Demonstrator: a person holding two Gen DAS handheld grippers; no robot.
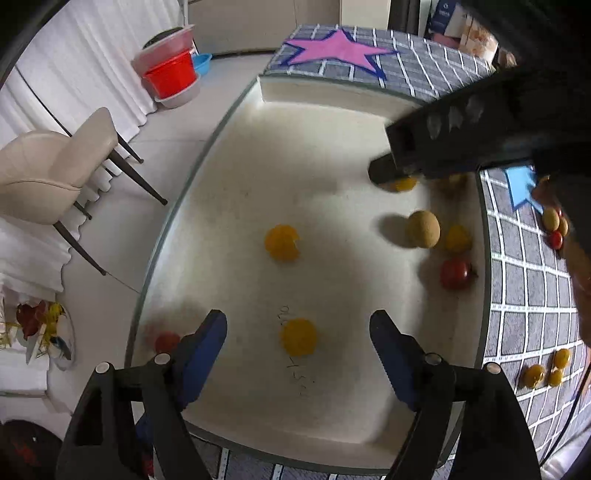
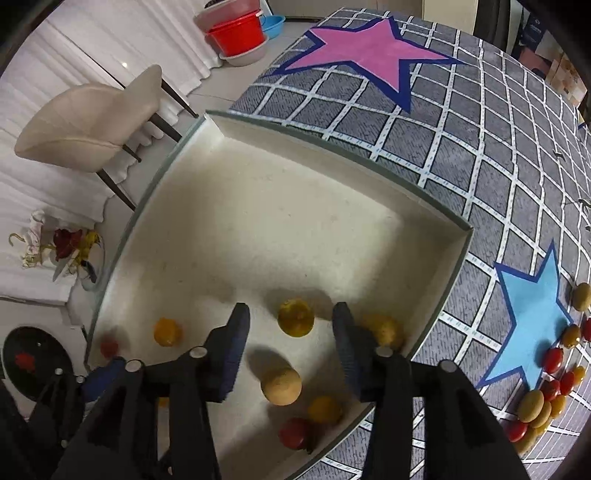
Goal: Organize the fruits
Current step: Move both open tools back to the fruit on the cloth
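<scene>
A shallow white box (image 1: 280, 173) (image 2: 280, 206) lies on a grey grid cloth and holds small fruits. My left gripper (image 1: 298, 328) is open over its near end, with a yellow fruit (image 1: 298, 336) between the fingertips and below them. A second yellow fruit (image 1: 282, 243), a tan round fruit (image 1: 423, 229) and a red tomato (image 1: 455, 273) lie beyond. My right gripper (image 2: 291, 321) is open and empty above a yellow fruit (image 2: 295, 317). The tan fruit (image 2: 281, 386) and the red tomato (image 2: 294, 432) lie under it. The right gripper (image 1: 402, 173) shows as a dark shape in the left wrist view.
Several loose red, yellow and tan fruits (image 2: 546, 391) lie on the cloth by a blue star (image 2: 532, 314). A pink star (image 2: 365, 48) marks the far cloth. A beige chair (image 2: 88, 122) and red tub (image 2: 236, 33) stand on the floor.
</scene>
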